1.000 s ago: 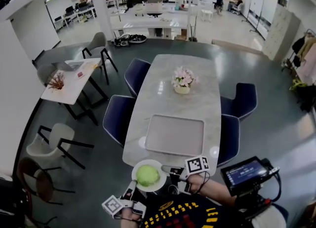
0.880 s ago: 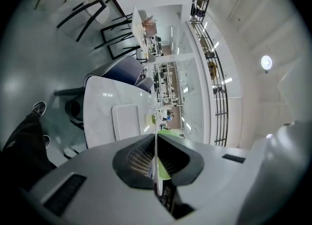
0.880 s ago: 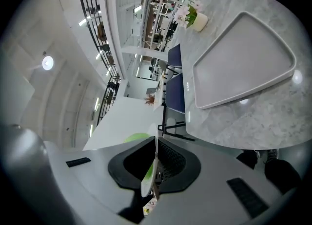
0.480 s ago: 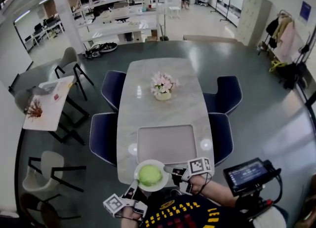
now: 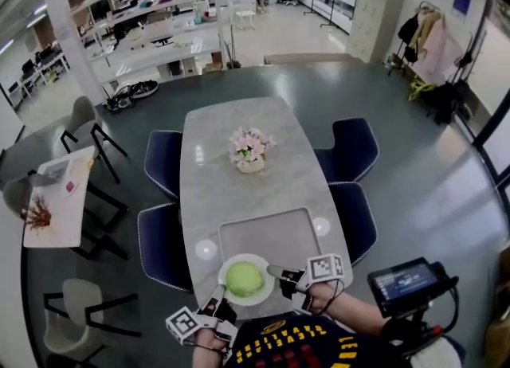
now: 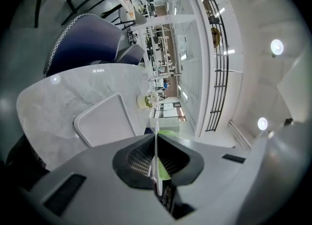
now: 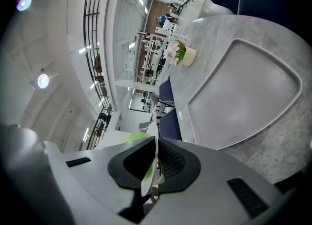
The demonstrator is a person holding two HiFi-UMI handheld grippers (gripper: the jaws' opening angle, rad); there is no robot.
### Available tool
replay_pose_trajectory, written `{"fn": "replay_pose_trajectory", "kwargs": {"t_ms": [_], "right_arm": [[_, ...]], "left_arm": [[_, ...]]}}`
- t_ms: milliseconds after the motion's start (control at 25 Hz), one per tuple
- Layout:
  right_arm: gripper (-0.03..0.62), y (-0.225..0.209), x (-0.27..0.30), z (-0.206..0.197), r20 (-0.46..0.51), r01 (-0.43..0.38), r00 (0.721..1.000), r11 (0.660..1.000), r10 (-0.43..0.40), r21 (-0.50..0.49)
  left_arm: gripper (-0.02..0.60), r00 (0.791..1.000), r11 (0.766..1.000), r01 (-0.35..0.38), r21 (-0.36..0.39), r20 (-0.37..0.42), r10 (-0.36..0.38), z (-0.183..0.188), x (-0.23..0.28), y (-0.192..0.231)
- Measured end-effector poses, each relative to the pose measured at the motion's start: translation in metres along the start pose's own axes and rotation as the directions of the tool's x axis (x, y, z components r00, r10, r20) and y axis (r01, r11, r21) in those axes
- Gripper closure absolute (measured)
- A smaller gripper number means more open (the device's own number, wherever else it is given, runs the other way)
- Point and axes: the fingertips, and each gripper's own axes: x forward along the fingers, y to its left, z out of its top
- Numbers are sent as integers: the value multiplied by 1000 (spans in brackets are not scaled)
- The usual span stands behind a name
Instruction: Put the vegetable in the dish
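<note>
A round green vegetable (image 5: 243,279) lies in a white dish (image 5: 263,295) held over the near end of the marble table (image 5: 263,187). My left gripper (image 5: 217,301) is shut on the dish's near-left rim, and my right gripper (image 5: 277,272) is shut on its right rim. In the left gripper view the dish (image 6: 156,168) shows edge-on between the jaws of the left gripper (image 6: 156,157), with the vegetable (image 6: 168,133) behind it. In the right gripper view the dish (image 7: 149,179) is likewise edge-on in the right gripper (image 7: 152,164), the vegetable (image 7: 137,137) beside it.
A grey tray (image 5: 268,235) lies on the table just beyond the dish, with a small white disc (image 5: 205,248) on its left and another (image 5: 321,226) on its right. A flower pot (image 5: 250,154) stands mid-table. Navy chairs (image 5: 164,247) flank both sides.
The view has swung and drawn nearer to the table. The dish with the vegetable, held off the table's end before, now hangs over its near edge. Both grippers keep their hold.
</note>
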Motion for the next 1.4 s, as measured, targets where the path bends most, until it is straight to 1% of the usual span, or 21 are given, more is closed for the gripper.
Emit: {"fn": "replay_pose_trajectory", "kwargs": {"t_ms": [80, 240, 440, 520, 640, 720, 880, 960, 1040, 1200, 1320, 1400], "right_arm": [[576, -2, 0, 5, 38, 28, 999, 1000, -28, 2], [576, -3, -5, 14, 131, 45, 990, 999, -46, 13], [576, -11, -17, 20, 234, 77, 968, 994, -92, 73], [576, -18, -22, 22, 258, 95, 960, 993, -111, 74], [576, -23, -25, 22, 284, 84, 953, 994, -101, 71], [576, -28, -30, 24, 290, 100, 950, 992, -118, 77], [576, -35, -30, 34, 283, 121, 950, 990, -135, 65], [576, -34, -25, 36, 277, 89, 955, 994, -105, 68], [576, -33, -23, 39, 275, 61, 958, 996, -77, 65], [576, -38, -26, 48, 273, 57, 959, 996, -75, 74], [576, -44, -31, 55, 267, 56, 961, 997, -69, 56], [576, -47, -33, 60, 264, 46, 963, 998, -57, 50]], "left_arm": [[566, 999, 1000, 5, 10, -44, -4, 7, 10, 1], [566, 989, 998, 37, 45, -143, -31, 13, 32, 0], [566, 968, 998, 49, 38, -249, -38, 11, 55, -1], [566, 958, 998, 48, 37, -284, -36, 9, 62, 1], [566, 946, 998, 59, 35, -320, -45, 5, 69, 3], [566, 942, 997, 59, 40, -332, -42, 2, 73, 4], [566, 946, 998, 45, 48, -324, -27, 3, 82, 8], [566, 948, 998, 48, 49, -316, -30, 4, 84, 11], [566, 950, 997, 37, 60, -310, -17, 4, 85, 13], [566, 953, 996, 37, 76, -303, -12, 3, 94, 10], [566, 952, 994, 29, 102, -306, 4, -2, 100, 12], [566, 951, 994, 37, 101, -308, -4, -6, 106, 11]]}}
